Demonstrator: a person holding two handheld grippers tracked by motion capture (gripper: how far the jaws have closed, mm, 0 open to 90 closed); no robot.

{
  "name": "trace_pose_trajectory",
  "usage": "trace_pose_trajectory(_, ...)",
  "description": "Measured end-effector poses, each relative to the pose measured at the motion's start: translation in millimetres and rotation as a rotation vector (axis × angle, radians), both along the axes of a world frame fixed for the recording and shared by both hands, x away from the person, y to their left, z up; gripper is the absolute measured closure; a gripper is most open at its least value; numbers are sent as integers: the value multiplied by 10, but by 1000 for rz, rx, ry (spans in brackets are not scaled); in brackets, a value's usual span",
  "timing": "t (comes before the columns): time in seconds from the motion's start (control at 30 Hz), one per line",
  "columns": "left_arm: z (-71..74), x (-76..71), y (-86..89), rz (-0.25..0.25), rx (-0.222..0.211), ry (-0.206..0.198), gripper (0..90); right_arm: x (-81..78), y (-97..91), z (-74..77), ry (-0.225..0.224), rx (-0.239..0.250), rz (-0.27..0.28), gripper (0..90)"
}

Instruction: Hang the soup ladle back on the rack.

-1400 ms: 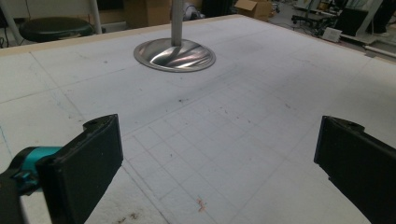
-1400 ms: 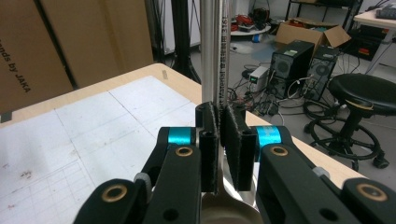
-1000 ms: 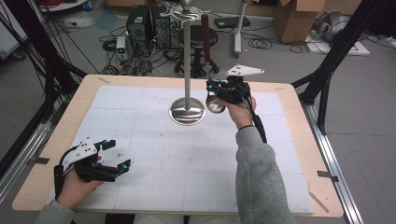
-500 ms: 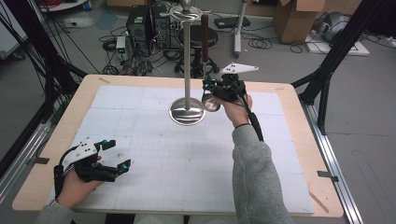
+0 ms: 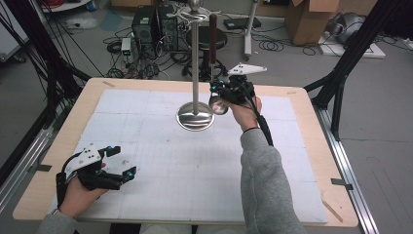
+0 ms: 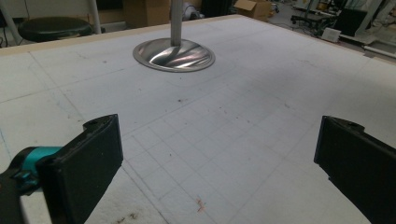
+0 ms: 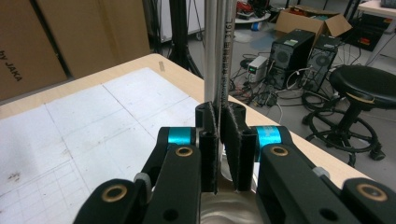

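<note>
A steel stand rises from a round base (image 5: 195, 117) at the middle back of the table, its pole (image 5: 195, 63) topped by hooks. Just right of the pole my right gripper (image 5: 221, 90) is shut on the thin metal stem of a ladle (image 5: 213, 39), which stands upright with its brown handle near the hooks and its shiny bowl (image 5: 219, 105) below the jaws. In the right gripper view the gripper (image 7: 225, 140) pinches that stem (image 7: 227, 56) beside the pole (image 7: 211, 46). My left gripper (image 5: 124, 162) rests open at the front left; the same gripper (image 6: 219, 163) holds nothing and faces the base (image 6: 173, 54).
A white gridded mat (image 5: 146, 161) covers the wooden table. Black frame posts (image 5: 341, 78) stand at both sides. Behind the far edge are a stool (image 7: 362, 93), computer cases (image 5: 151, 24), cables and cardboard boxes (image 5: 307, 19) on the floor.
My right gripper, with the ladle in it, has edged slightly left toward the pole. The left gripper has stayed where it was.
</note>
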State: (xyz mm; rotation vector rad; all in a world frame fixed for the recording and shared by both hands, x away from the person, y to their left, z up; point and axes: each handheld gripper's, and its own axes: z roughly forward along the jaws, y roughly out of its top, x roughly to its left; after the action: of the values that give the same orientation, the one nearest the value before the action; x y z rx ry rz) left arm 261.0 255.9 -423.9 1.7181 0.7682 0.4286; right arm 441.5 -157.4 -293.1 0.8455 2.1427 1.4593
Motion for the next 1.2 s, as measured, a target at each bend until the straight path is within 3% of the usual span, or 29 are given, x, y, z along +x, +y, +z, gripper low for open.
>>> trace_pose_trajectory(0.67,0,-1,-1,2,-1,-4,17,90,52,-48,3,4,-6,832)
trace_pose_trajectory(0.7,1,-1,0,1,-2,-4,17,90,58,-53,-8,6,0,750)
trace_pose_trajectory(0.87,2,-4,-2,3,-2,-4,17,57,64,-46,3,-3,14,617)
trace_pose_trajectory(0.9,4,-8,-3,4,1,-4,17,31,52,-38,19,1,14,518)
trace_pose_trajectory(0.93,4,-8,-3,4,1,-4,17,31,52,-38,19,1,14,518)
trace_pose_trajectory(0.97,3,-10,-5,4,2,-3,17,9,26,-30,19,-14,23,439)
trace_pose_trajectory(1.07,2,-9,-4,4,3,0,17,-27,-7,-26,14,-31,24,389)
trace_pose_trajectory(1.1,1,-8,-5,5,2,0,17,-50,-49,-28,15,-32,33,324)
trace_pose_trajectory(1.13,0,-7,-6,4,2,2,17,-50,-49,-28,15,-32,33,324)
trace_pose_trajectory(1.17,0,-6,-5,4,1,1,17,-68,-89,-37,20,-29,36,248)
trace_pose_trajectory(1.2,1,-7,-4,4,1,0,17,-68,-89,-37,20,-29,36,248)
